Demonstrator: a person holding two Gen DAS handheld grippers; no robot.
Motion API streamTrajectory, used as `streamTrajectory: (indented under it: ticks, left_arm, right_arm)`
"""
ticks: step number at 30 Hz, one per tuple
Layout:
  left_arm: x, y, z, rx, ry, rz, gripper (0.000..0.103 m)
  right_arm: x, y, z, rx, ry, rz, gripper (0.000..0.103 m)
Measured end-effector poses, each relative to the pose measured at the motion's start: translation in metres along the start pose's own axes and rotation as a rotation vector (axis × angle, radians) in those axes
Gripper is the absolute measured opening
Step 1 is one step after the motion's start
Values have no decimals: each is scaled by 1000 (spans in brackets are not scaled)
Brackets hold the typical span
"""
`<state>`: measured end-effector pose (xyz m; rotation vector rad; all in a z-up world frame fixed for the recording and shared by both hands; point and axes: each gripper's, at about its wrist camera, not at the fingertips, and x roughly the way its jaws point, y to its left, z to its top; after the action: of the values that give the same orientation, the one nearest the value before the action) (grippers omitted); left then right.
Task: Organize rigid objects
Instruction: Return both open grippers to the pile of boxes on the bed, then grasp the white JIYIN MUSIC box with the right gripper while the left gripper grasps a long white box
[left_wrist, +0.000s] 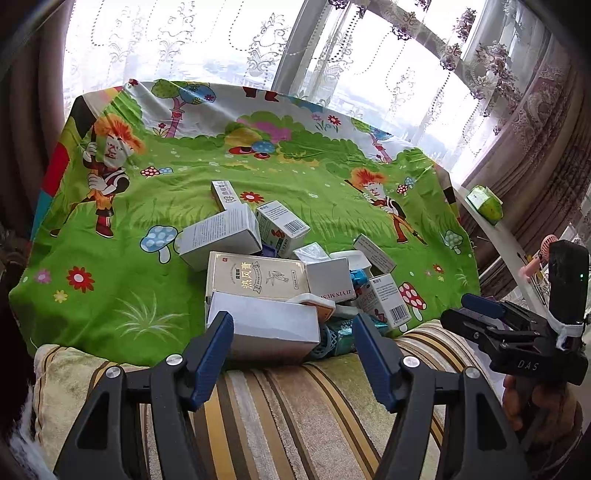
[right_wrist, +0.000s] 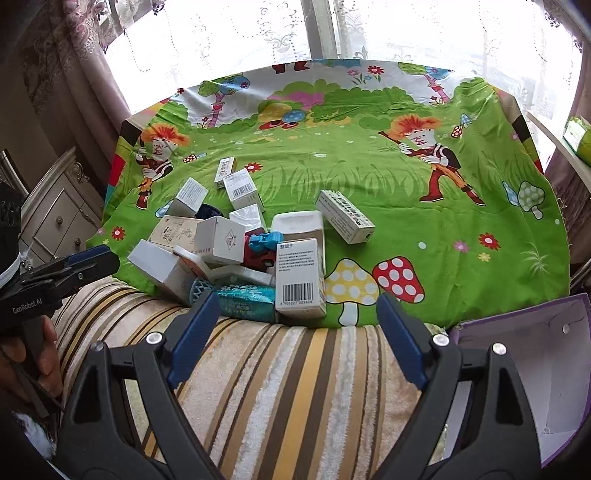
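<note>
Boxes (left_wrist: 258, 280) lie heaped at the near edge of the green cloth (left_wrist: 110, 295), some flat, some tilted against each other. My left claw (left_wrist: 293, 354) is spread wide and grips nothing; its blue pads (left_wrist: 212, 360) hang over the striped cushion (left_wrist: 295, 413), just short of the heap. Nearest that claw lies a plain white box (left_wrist: 264, 326), and behind it, touching, a gold box (left_wrist: 256, 275) with red lettering. A barcode box (left_wrist: 386, 301) stands at the right side of the heap, beside a red spotted mushroom (left_wrist: 412, 297) printed on the cloth.

My right claw (right_wrist: 295, 332) is spread wide too, and empty, over the same cushion (right_wrist: 288, 398). Just ahead of it stands the barcode box (right_wrist: 300, 277), with a teal packet (right_wrist: 245, 301) lying beside it on its left. A blue toy (right_wrist: 264, 240) and something red sit in the middle of the heap. One long box (right_wrist: 345, 216) lies a little apart from the rest, further out on the cloth (right_wrist: 461, 206). A purple carton (right_wrist: 532, 373) with a white inside stands open at the cushion's right, just beside my right claw.
</note>
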<state>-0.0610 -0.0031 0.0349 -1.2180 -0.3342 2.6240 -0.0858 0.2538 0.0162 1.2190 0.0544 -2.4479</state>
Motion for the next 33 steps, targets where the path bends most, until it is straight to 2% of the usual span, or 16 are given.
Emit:
streamTrajectory:
  ticks: [5, 9, 12, 17, 30, 31, 33]
  left_arm:
    - [4, 12, 13, -19, 3, 12, 68]
    - [5, 25, 25, -37, -6, 29, 75]
    - [7, 37, 31, -69, -9, 32, 76]
    - [7, 53, 29, -120, -20, 23, 76]
    - [5, 68, 24, -169, -45, -12, 76]
    - [4, 70, 24, -175, -46, -14, 76]
    - [4, 72, 23, -183, -47, -15, 76]
  right_arm:
    - [23, 24, 14, -17, 28, -32, 88]
    - [39, 45, 22, -48, 45, -72, 88]
    - [49, 58, 29, -78, 48, -106, 88]
    - [67, 77, 38, -121, 60, -159, 88]
    - [102, 101, 52, -169, 89, -279, 88]
    - [104, 100, 52, -168, 95, -281, 87]
    - [107, 99, 51, -164, 107, -285, 77]
